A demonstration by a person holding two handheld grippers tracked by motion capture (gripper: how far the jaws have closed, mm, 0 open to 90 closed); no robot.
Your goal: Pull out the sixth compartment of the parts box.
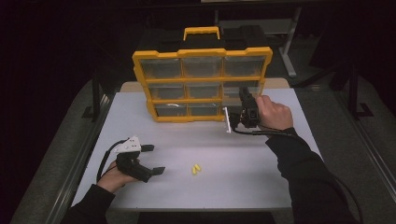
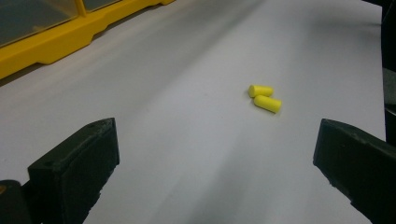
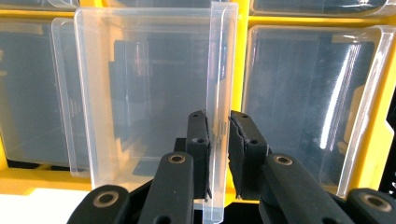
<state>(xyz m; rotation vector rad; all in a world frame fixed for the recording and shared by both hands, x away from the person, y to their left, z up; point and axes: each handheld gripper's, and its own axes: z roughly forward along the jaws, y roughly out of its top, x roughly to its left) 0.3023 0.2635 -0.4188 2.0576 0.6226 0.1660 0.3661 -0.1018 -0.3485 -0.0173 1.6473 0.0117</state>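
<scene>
right gripper view, right gripper (image 3: 218,140) pinching clear drawer (image 3: 154,93) wall, left gripper (image 2: 215,172) wide

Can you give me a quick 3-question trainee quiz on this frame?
1. True or false: the left tool is shut on the earplugs.
2. What does the right tool grip? A) the organizer handle B) a clear bin by its wall C) an earplug
3. How many earplugs lie on the table?

Key:
1. False. Its jaws stand open, with the earplugs lying ahead of them on the table.
2. B. The jaws pinch the bin's thin wall, in front of the organizer.
3. Two, side by side and touching.
</scene>
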